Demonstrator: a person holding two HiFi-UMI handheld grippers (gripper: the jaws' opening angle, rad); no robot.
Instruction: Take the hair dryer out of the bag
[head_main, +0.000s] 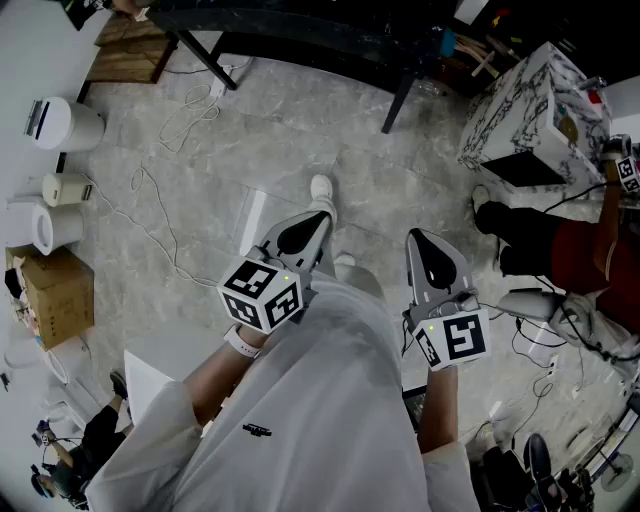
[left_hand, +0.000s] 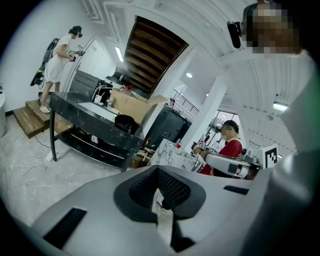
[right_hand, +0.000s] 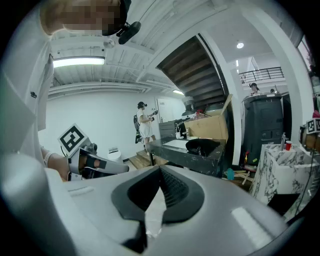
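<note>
A black bag (right_hand: 202, 146) lies on a dark marble-topped table (right_hand: 180, 150) across the room; it also shows as the black bag (left_hand: 125, 122) in the left gripper view. No hair dryer is visible. My left gripper (head_main: 318, 220) and right gripper (head_main: 420, 240) are held side by side in front of my body, over the floor and well short of the table (head_main: 300, 30). Both are shut with nothing between their jaws, as the left gripper (left_hand: 159, 187) and right gripper (right_hand: 159, 185) show in their own views.
A marble-patterned box (head_main: 530, 110) stands at the right, with a seated person in red (head_main: 570, 250) beside it. A cardboard box (head_main: 55, 290) and white cylinders (head_main: 65, 125) line the left wall. Cables (head_main: 160, 220) trail over the floor. Another person (left_hand: 57, 60) stands beyond the table.
</note>
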